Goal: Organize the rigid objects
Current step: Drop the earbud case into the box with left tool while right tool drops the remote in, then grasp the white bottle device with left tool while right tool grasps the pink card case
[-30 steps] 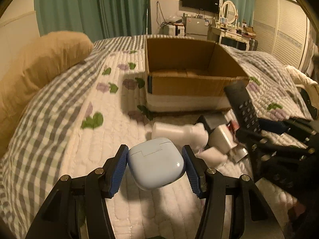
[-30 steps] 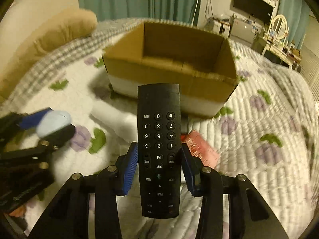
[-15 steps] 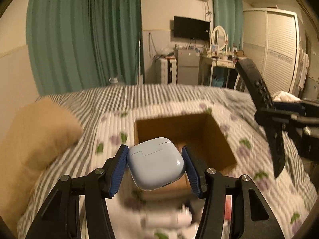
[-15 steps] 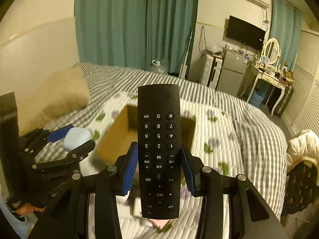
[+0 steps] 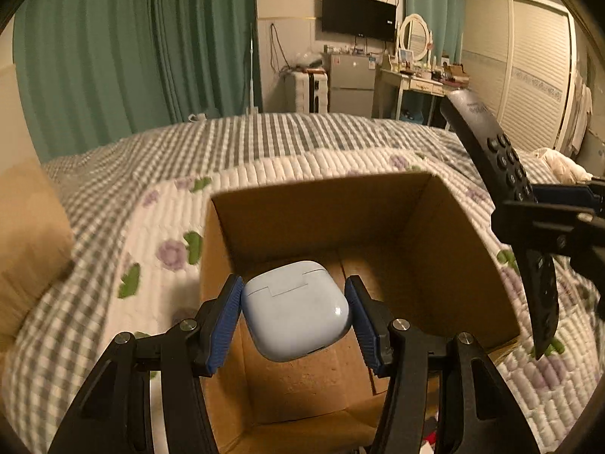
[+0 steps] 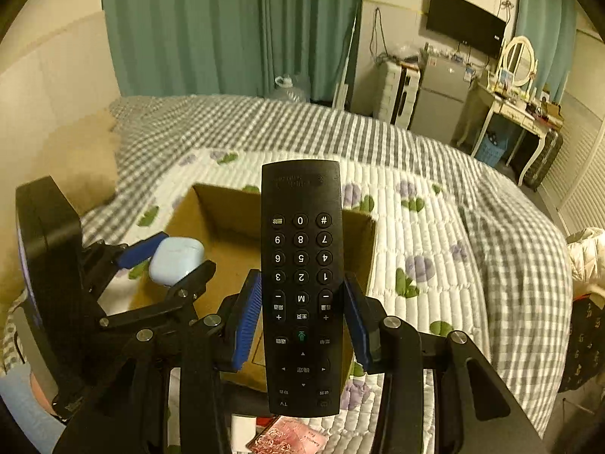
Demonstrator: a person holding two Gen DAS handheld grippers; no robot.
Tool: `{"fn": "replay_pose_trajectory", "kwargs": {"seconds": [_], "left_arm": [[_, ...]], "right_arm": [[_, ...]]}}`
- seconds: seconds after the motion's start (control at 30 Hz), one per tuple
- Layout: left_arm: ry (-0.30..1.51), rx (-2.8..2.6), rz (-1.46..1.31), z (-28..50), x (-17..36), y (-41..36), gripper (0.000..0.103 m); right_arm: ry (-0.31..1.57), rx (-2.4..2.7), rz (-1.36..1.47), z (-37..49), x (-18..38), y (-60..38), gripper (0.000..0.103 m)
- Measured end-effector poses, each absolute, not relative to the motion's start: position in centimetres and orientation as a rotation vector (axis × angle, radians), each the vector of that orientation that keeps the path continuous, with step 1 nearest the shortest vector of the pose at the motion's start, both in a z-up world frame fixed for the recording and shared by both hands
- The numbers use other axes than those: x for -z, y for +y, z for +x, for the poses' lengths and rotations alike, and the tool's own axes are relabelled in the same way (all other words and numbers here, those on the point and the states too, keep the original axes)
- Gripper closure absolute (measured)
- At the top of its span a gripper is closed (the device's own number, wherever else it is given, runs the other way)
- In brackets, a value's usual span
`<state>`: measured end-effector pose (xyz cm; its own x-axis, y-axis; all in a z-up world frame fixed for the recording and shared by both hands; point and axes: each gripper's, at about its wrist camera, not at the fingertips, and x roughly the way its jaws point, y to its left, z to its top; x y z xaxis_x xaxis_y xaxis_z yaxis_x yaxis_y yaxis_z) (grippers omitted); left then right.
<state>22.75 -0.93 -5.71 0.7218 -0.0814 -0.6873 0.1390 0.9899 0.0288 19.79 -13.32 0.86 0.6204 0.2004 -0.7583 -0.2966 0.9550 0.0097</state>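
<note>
The left gripper [image 5: 295,312] is clamped on the blue earbuds case [image 5: 295,310] above the open cardboard box [image 5: 435,234], ready for dropping. At three o'clock, the right gripper [image 6: 302,321] squeezes the remote [image 6: 301,283], waiting.

Dim, warm yellowish room light fills both views, the cardboard box [image 5: 340,227] holding deep shadow along its inner walls, the quilt [image 5: 113,265] and pillow [image 5: 26,227] on the left smeared with blur, and fisheye bending with black corners curving every edge.
</note>
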Motion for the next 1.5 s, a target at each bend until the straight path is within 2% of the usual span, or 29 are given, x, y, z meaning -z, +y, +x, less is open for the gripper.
{"fn": "replay_pose_trajectory", "kwargs": {"seconds": [0.1,0.13,0.2,0.47,0.5,0.57,0.7,0.9,1.0,1.13,1.23,1.37,1.5], "left_arm": [[0.754,0.140,0.087,23.0,6.0,-1.2,0.041],[0.743,0.123,0.096,23.1,5.8,-1.3,0.028],[0.708,0.091,0.102,23.1,5.4,-1.1,0.020],[0.714,0.063,0.068,22.4,4.7,0.9,0.020],[0.714,0.061,0.065,22.3,4.6,1.3,0.020],[0.716,0.053,0.056,21.6,4.1,1.7,0.020],[0.714,0.045,0.066,19.2,2.5,2.4,0.020],[0.673,0.030,0.088,14.2,-0.4,2.6,0.010],[0.653,0.026,0.081,11.2,-2.0,2.6,0.002],[0.633,0.020,0.098,7.9,-3.0,2.1,0.000],[0.646,0.025,0.075,6.0,-2.1,2.0,0.000],[0.691,0.038,0.014,4.8,1.0,1.7,0.000],[0.753,0.018,-0.011,5.0,5.8,1.2,0.000]], "right_arm": [[0.865,-0.293,-0.120,20.3,0.0,-13.3,0.062],[0.867,-0.294,-0.120,20.7,0.1,-13.3,0.062],[0.874,-0.294,-0.120,21.3,0.4,-13.2,0.062],[0.905,-0.297,-0.112,23.1,3.1,-13.0,0.059],[0.901,-0.289,-0.118,23.1,3.2,-12.9,0.043],[0.875,-0.260,-0.129,22.7,3.1,-13.1,0.026],[0.826,-0.261,-0.132,20.5,1.3,-13.7,0.026],[0.756,-0.236,-0.182,14.5,-2.4,-14.9,0.025],[0.735,-0.244,-0.188,11.2,-3.7,-15.4,0.025],[0.723,-0.255,-0.193,7.0,-4.5,-15.9,0.020],[0.717,-0.261,-0.207,4.4,-3.5,-15.9,0.012],[0.758,-0.286,-0.256,2.8,0.4,-15.4,0.012],[0.836,-0.320,-0.358,3.0,6.6,-14.1,0.012]]}}
